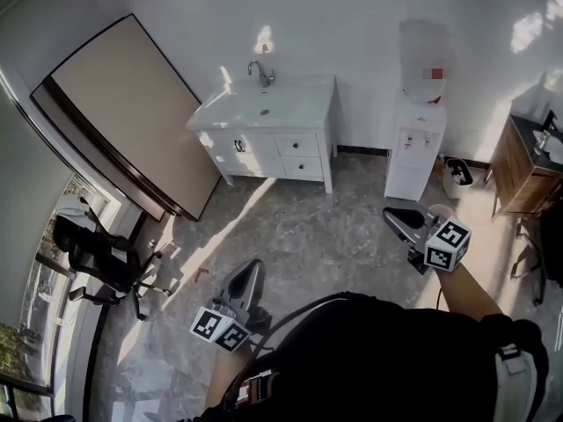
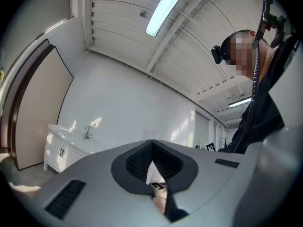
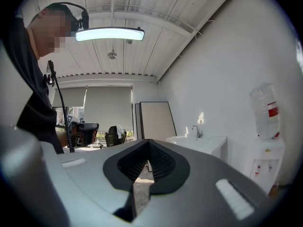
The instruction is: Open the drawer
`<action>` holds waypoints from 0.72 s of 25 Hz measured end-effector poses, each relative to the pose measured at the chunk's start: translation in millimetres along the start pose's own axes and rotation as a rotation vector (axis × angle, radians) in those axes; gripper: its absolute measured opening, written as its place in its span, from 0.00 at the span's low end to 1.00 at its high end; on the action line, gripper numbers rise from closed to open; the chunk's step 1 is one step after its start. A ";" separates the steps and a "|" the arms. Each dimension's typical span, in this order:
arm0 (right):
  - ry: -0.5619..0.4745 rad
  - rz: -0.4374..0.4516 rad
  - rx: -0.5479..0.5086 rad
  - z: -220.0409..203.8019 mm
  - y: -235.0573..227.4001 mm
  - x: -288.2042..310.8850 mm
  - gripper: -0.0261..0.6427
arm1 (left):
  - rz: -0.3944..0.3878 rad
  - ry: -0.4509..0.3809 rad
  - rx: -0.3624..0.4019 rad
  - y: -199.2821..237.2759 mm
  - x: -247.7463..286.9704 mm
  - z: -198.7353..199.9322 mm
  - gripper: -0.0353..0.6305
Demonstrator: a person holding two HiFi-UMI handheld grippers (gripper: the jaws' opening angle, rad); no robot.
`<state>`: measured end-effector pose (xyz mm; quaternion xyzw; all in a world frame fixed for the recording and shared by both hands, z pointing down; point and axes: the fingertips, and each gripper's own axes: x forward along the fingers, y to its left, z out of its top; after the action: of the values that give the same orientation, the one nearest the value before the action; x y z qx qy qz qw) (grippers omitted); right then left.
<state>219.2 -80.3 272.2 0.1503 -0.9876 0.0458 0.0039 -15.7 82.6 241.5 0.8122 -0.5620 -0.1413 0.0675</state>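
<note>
A white vanity cabinet (image 1: 264,152) with a sink and tap stands against the far wall. Its two drawers (image 1: 299,156) are on the right side, one above the other, both closed. My left gripper (image 1: 253,269) is low in the head view, far from the cabinet, with its jaws shut on nothing. My right gripper (image 1: 391,215) is held out at the right, also shut and empty, several floor tiles short of the cabinet. In the left gripper view the cabinet (image 2: 61,148) appears small at the left past the left gripper (image 2: 151,150). The right gripper view shows the cabinet (image 3: 203,143) beyond the right gripper (image 3: 149,148).
A water dispenser (image 1: 415,148) with a bottle stands right of the cabinet, a small bin (image 1: 457,176) beside it. A wooden cabinet (image 1: 525,170) is at the far right. A large board (image 1: 132,112) leans on the left wall, with an office chair (image 1: 97,258) below it.
</note>
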 end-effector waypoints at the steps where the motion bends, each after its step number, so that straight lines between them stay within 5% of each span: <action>1: 0.003 -0.004 0.007 -3.0 -7.6 -2.3 0.03 | -0.009 0.007 -0.003 -2.1 9.5 -3.6 0.04; 11: 0.022 -0.077 0.028 -15.9 -47.8 21.0 0.03 | -0.074 0.030 -0.031 42.7 57.3 -10.7 0.04; 18: 0.017 -0.117 0.004 -0.5 -45.9 100.1 0.03 | -0.118 0.029 -0.025 128.4 66.2 22.7 0.04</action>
<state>137.3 -153.6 279.0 0.2073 -0.9770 0.0488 0.0149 -115.7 -24.1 244.2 0.8450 -0.5103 -0.1401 0.0773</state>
